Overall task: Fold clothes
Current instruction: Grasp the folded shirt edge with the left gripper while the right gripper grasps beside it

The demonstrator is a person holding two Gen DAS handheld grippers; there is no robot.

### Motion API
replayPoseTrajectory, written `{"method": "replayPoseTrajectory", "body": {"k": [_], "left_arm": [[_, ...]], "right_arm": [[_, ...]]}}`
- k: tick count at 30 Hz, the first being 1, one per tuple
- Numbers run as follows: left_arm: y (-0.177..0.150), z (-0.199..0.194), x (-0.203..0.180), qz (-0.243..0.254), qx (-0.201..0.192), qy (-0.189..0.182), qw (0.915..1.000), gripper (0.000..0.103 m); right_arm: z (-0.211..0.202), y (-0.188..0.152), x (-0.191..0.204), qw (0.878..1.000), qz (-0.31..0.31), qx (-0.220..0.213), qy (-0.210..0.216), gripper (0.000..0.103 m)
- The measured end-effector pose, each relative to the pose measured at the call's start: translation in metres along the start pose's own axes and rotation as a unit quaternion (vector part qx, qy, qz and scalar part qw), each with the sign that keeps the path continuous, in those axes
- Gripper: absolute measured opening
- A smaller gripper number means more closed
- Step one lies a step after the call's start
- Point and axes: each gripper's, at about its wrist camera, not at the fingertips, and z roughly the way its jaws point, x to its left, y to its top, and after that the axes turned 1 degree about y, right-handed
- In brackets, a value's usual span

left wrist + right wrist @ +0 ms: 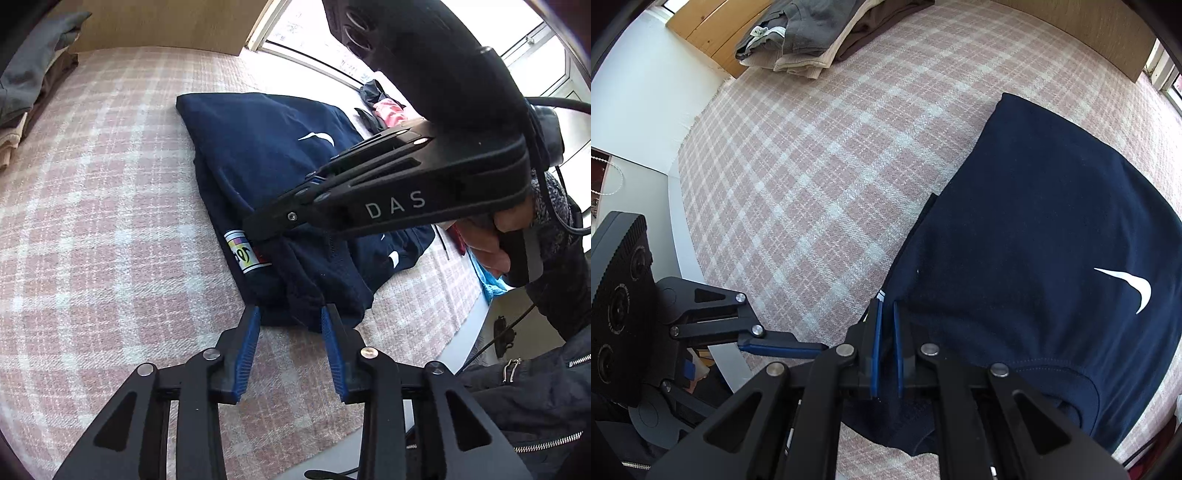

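Note:
A navy garment (273,162) with a white swoosh logo lies partly folded on the pink plaid bed cover (110,206); it also fills the right of the right wrist view (1034,229). My left gripper (291,314) is open at the garment's near edge, its blue pads (249,347) on either side of a bunched fold. My right gripper (886,310) is shut on a fold of the navy garment near a white label; it shows from the side in the left wrist view (258,232).
A stack of folded grey, beige and brown clothes (820,33) sits at the far corner of the bed by the wooden headboard (701,33). More loose clothes (384,107) lie by the window. The bed's edge (679,206) is at the left.

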Motion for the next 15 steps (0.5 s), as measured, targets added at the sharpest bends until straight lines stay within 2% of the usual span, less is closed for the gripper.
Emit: {"method": "replayPoseTrajectory", "body": {"k": [2,4,9,12,15], "left_arm": [[0.005,0.012,-0.002,-0.004,0.010,-0.007,0.9999,0.014],[0.003,0.016,-0.003,0.006,0.012,-0.001,0.9999,0.009],[0.003,0.001,0.000,0.018,0.000,-0.018,0.9997,0.007],[0.002,-0.008,0.006,0.003,0.002,-0.046,0.9989,0.007],[-0.004,0.006,0.010,-0.028,0.006,-0.067,0.9973,0.007]], "right_arm": [[-0.004,0.000,0.004,1.000,0.000,-0.001,0.000,0.006],[-0.008,0.000,0.008,1.000,0.002,-0.003,0.001,0.006],[-0.025,-0.004,0.011,1.000,0.009,-0.013,0.011,0.006],[-0.028,-0.002,0.014,1.000,0.011,-0.017,0.018,0.006],[-0.020,0.006,0.022,0.999,0.015,-0.016,0.027,0.006]]}}
